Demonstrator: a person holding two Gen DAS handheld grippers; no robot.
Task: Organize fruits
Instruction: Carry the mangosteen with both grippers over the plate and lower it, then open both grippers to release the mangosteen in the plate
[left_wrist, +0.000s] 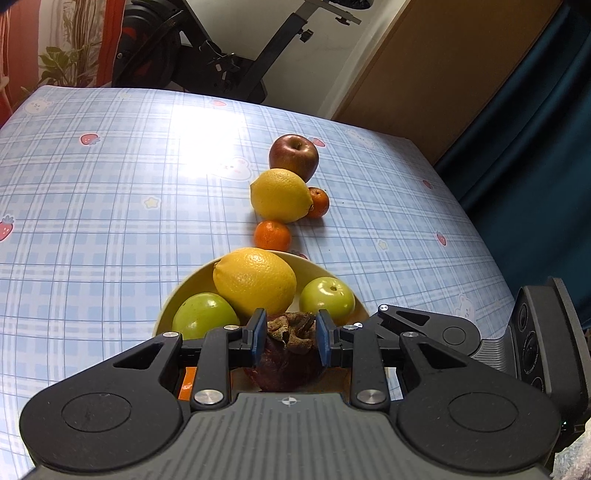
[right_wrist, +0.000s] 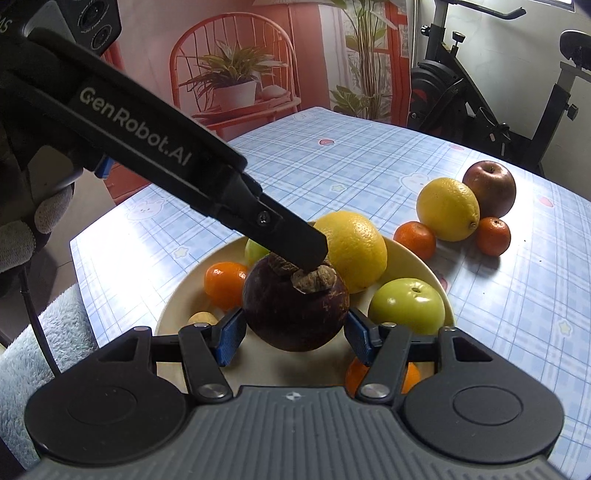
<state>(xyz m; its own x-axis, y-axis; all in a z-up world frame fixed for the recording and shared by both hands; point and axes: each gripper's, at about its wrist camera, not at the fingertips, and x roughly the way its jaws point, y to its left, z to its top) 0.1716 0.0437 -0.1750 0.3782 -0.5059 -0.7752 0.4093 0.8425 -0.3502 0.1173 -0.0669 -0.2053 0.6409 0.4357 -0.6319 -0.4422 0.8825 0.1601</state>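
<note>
Right tool (right_wrist: 295, 334) gripping mangosteen (right_wrist: 295, 314), left tool (left_wrist: 286, 332) clamped on its calyx

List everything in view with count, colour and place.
mangosteen: one, dark purple, over the plate
plate: one, pale yellow, on the table
lemons: two, yellow, one in the plate, one on the table
green apples: two, green, in the plate
mandarins: four, orange, two on the table, one in the plate, one under the right gripper
red apple: one, behind the table lemon
small round item: one, pale yellow, in the plate, unidentifiable
tablecloth: one, blue check
exercise bike: one, black, beyond the table
left gripper: shut on the mangosteen's dry top
right gripper: shut on its sides
gloved hand: one, grey, left edge
</note>
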